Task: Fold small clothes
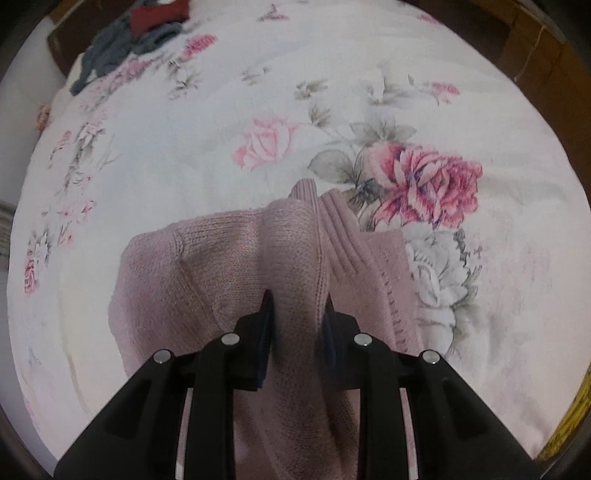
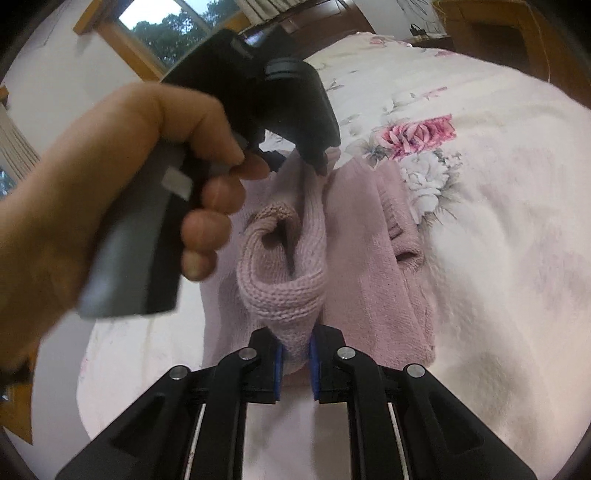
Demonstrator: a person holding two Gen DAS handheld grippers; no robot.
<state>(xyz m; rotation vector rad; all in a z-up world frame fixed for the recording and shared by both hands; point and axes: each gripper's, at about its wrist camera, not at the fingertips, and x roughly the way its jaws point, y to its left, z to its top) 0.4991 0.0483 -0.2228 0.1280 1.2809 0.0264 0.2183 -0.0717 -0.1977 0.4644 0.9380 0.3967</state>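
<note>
1. Leftmost in the right wrist view, a hand [image 2: 74, 206] grips the grey handle of the left gripper [image 2: 320, 162], whose tips pinch a raised ridge of the pink sweater [image 2: 369, 266].
2. Seen from the left wrist view, that left gripper [image 1: 297, 306] has its jaws closed narrowly on a thick fold of the sweater [image 1: 207, 266], with knit bulging between the blue pads.
3. Centre of the right wrist view, the right gripper [image 2: 295, 350] clamps a rolled cuff or sleeve end of the sweater; the knit fills the gap between its fingers.
4. Both grippers hold the sweater, which is partly lifted, while its body lies spread on the bedspread [image 1: 184, 147], beside a large red rose print [image 1: 424, 184].
5. Far back at the upper left of the left wrist view, a heap of dark clothes [image 1: 122, 40] sits on the bedspread, well apart from the sweater.
6. Right of the sweater, the bedspread [image 2: 498, 221] is bare, with a wooden bed frame [image 2: 498, 26] beyond it.
</note>
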